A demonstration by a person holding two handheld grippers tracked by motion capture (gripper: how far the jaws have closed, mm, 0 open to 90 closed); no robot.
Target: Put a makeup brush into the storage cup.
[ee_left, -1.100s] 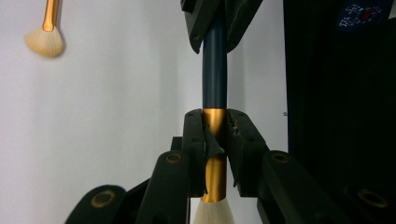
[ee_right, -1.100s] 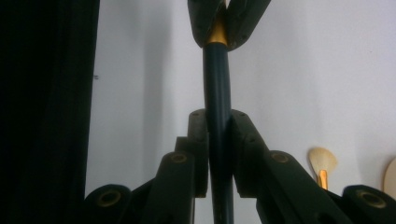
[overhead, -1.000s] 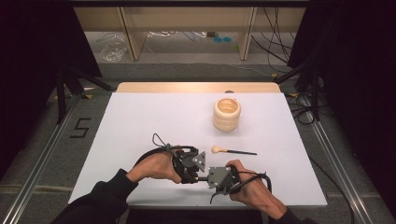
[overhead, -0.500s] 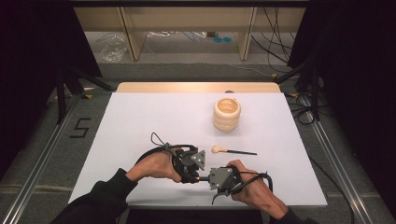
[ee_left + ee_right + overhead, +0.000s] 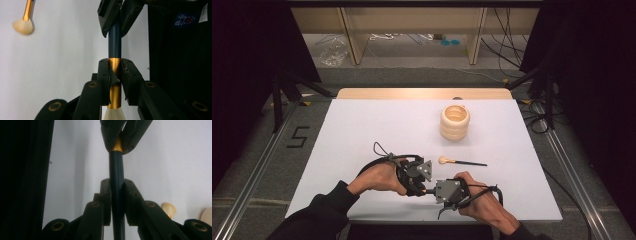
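I had my left tool [image 5: 421,181] clenched on the held brush [image 5: 114,72], its matte black pads pinching the shiny gold metal ferrule, with a tuft of pale, soft bristles poking out just below the pads in the left gripper view. From there the smooth, dark blue round handle ran straight on into my right tool [image 5: 435,190], which was clamped tight around that handle. In the right gripper view the handle rose between my black pads to the gold band caught in the other tool. So the brush hung between both tools, nose to nose, just above the near part of the flat white counter [image 5: 362,130]. To the right, a second brush [image 5: 462,162] lay flat on the counter, with a fluffy cream head, a gold collar and a thin dark stick. Farther back and right stood a pale wooden holder [image 5: 455,121], round and ribbed like stacked rings, its mouth open upward.
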